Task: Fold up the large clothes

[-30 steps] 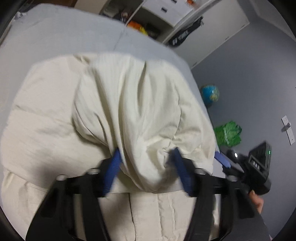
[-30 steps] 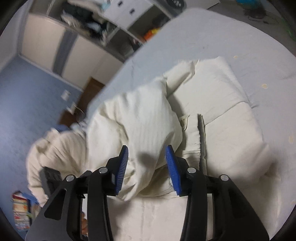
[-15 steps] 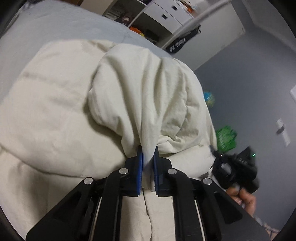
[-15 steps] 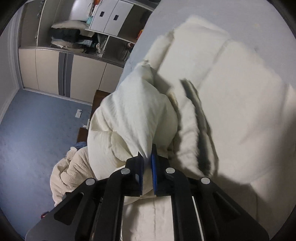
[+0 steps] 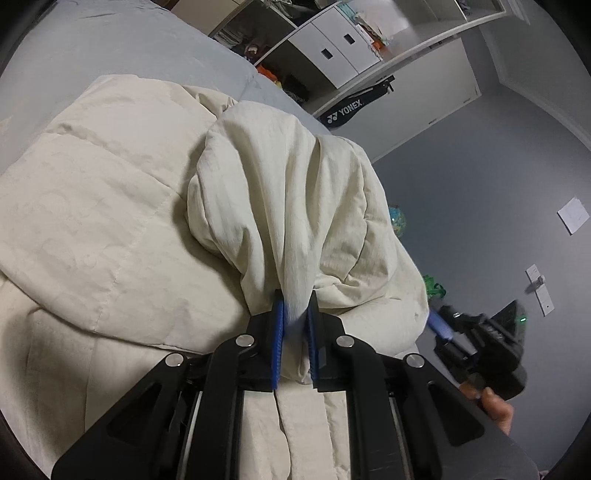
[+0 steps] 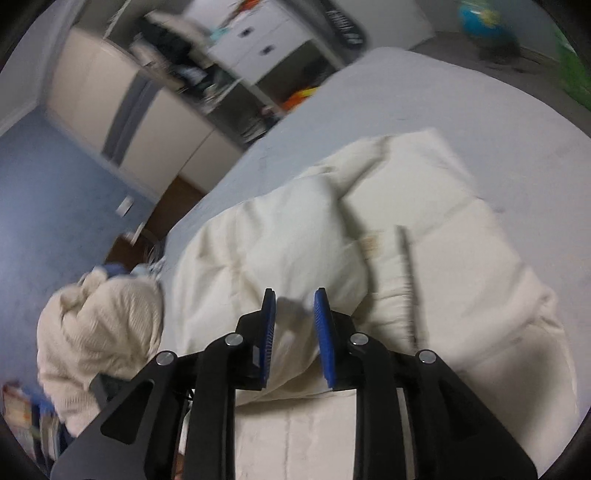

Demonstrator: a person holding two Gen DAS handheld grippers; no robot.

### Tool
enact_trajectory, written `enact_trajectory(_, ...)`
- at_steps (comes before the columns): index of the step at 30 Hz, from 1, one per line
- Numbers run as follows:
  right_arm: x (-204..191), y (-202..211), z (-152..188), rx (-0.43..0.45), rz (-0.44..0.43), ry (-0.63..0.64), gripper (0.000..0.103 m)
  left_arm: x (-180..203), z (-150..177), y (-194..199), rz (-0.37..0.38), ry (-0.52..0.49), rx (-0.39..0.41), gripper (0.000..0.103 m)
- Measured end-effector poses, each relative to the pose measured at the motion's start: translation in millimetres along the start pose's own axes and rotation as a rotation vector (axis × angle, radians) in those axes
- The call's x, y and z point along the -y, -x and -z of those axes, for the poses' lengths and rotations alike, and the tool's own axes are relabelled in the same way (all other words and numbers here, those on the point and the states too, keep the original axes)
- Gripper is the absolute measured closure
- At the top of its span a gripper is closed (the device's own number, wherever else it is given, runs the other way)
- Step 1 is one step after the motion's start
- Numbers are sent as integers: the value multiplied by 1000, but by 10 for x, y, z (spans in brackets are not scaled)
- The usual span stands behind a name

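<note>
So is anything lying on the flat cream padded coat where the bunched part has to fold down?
Nothing visible: the flat quilted panel beside the bunched cream fabric pinched by the left claw is bare.

Garment [image 5: 110,221] on bed [image 5: 110,48]; shelving [image 5: 332,48] behind.

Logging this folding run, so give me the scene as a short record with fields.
surface: grey bed
garment: cream padded coat, partly folded
left tongs: shut on a gathered coat fold
right tongs: opening, coat fabric between the pads
other cloth: cream knit beside the bed
background: white shelves, globe
</note>
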State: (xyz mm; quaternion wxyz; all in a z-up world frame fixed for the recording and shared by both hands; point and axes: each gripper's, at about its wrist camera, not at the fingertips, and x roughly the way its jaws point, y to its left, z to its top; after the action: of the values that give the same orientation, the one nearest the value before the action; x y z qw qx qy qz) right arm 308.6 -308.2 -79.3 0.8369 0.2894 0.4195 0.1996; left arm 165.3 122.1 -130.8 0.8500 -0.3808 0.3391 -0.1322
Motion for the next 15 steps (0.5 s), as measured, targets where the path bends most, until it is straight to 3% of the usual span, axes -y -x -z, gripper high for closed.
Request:
enact_trajectory(3, 161, 31, 30, 1, 14, -61, 82, -40, 11, -7, 1, 0, -5, 90)
enact_trajectory(6, 28, 114, 9, 24, -32, 11, 82, -42, -2, -4, -7, -8, -12, 89)
enact_trajectory(9, -272, 39, -57, -7, -47, 130, 81, 27, 2, -12, -22, -17, -19, 88)
enact_trajectory(12, -544, -188, -85, -67, 16, 270, 79, 78, 12, -27, -43, -36, -27, 87)
enact_trajectory(15, -736, -420, -92, -94, 173, 435, 77, 142, 12, -37, -57, -47, -37, 85)
